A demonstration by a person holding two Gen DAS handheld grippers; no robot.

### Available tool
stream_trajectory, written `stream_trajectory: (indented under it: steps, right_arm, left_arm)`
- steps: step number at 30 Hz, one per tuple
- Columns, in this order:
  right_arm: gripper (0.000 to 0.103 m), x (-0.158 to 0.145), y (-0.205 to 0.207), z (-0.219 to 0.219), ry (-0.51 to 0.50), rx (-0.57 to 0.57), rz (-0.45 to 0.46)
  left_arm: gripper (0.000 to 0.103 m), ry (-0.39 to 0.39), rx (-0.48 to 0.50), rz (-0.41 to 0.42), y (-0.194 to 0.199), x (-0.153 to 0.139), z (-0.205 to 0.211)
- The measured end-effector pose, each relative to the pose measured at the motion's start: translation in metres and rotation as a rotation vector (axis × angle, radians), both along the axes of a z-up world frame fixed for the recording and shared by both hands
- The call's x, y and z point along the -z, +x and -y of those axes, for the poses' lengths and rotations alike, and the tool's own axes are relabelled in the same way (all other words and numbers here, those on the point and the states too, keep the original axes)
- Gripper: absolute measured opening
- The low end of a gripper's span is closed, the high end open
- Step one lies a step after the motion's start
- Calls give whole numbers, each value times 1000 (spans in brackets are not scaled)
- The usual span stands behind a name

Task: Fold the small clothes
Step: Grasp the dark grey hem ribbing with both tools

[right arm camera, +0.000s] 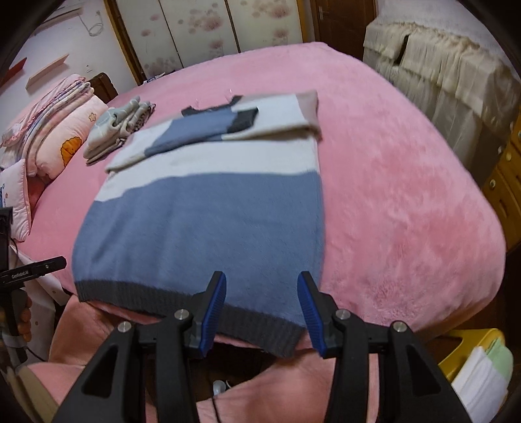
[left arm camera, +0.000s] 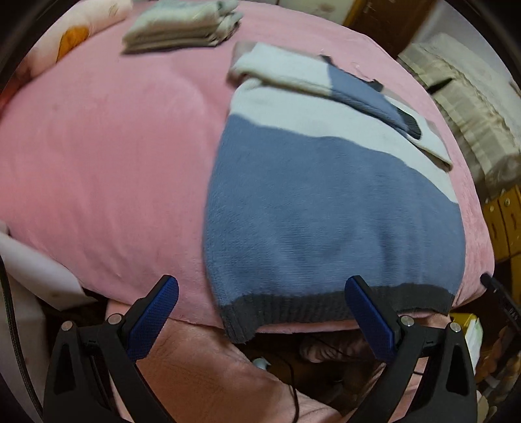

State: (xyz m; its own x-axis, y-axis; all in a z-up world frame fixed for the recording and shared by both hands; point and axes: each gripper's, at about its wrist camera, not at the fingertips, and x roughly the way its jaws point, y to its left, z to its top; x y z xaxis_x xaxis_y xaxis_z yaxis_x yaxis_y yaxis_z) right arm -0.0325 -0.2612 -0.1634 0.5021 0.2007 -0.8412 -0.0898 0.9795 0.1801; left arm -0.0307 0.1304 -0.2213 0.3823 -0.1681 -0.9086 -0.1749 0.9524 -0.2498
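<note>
The sweater lies flat on the pink bedspread, its sleeves folded across the white chest so the collar is mostly covered; fine detail there is blurred in both views. Its dark ribbed hem hangs slightly over the near edge of the bed, and the space beneath is dim and hard to read. A folded grey garment sits farther back, with pillows cut off at the frame edge. The left gripper hovers just short of the hem, its blue pads wide apart and holding nothing. The right gripper is poised over the hem's right corner, jaws apart with the hem's edge showing between them, not pinched.
</note>
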Motion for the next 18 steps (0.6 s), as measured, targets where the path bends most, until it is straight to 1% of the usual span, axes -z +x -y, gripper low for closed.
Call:
stream_trajectory:
  steps: [2, 5, 7, 9, 12, 15, 18]
  right_arm:
    - [46, 14, 5, 13, 47, 20, -41]
    - [46, 32, 11, 32, 115, 63, -88]
    - [46, 41, 13, 41, 141, 79, -114]
    - [46, 49, 14, 45, 155, 83, -133]
    - [44, 60, 14, 43, 176, 58, -167]
    - [41, 71, 13, 35, 193, 20, -210]
    - [41, 84, 10, 29, 201, -4, -257]
  left_arm:
    - [99, -33, -20, 18, -1, 12, -7]
    - [93, -97, -27, 31, -2, 25, -13]
    - [91, -126, -25, 35, -3, 35, -12]
    - [85, -140, -13, 34, -1, 42, -12]
    - [83, -146, 2, 28, 1, 53, -11]
    - [83, -158, 4, 31, 0, 57, -14]
    - [81, -178, 8, 35, 1, 58, -15]
